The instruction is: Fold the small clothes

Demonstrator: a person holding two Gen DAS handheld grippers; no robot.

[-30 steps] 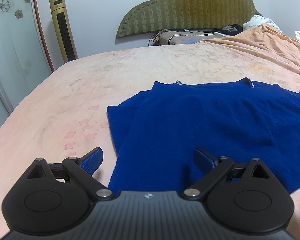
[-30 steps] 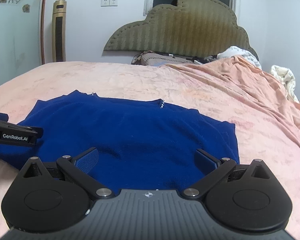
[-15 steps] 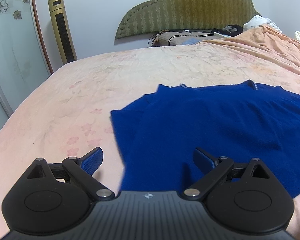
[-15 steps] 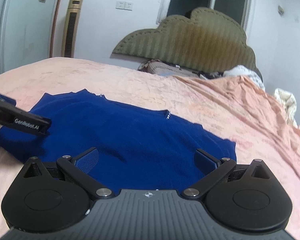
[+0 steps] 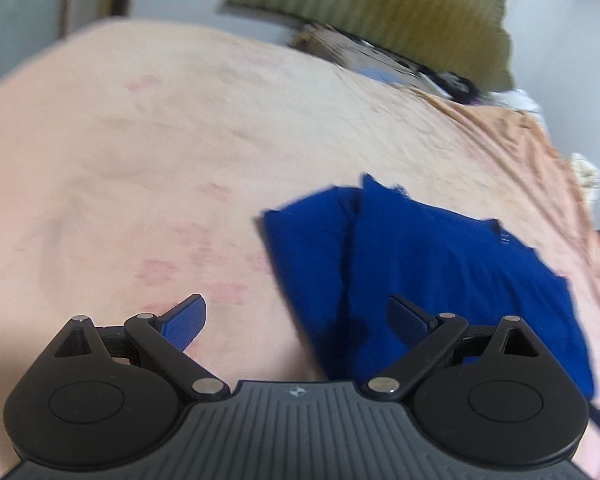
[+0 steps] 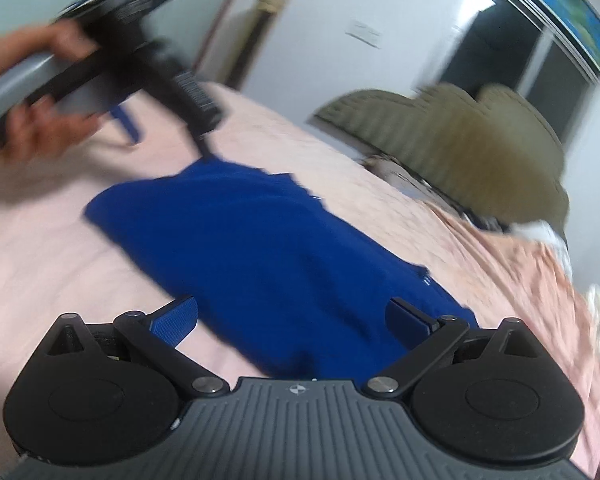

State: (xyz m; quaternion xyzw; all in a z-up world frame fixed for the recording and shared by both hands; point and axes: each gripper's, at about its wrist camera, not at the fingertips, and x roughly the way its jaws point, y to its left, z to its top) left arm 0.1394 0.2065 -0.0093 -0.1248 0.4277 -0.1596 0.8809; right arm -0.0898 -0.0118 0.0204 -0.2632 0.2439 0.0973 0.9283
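Both your left gripper (image 5: 296,322) and right gripper (image 6: 292,320), jaws apart and empty, swung away from the blue garment (image 5: 412,280); folding paused.

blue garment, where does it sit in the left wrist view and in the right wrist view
Left wrist: blue garment lies right of centre on the pink bedsheet.
Right wrist: blue garment runs diagonally across the centre.
Shared landmark: the olive headboard, upper right in the right wrist view.
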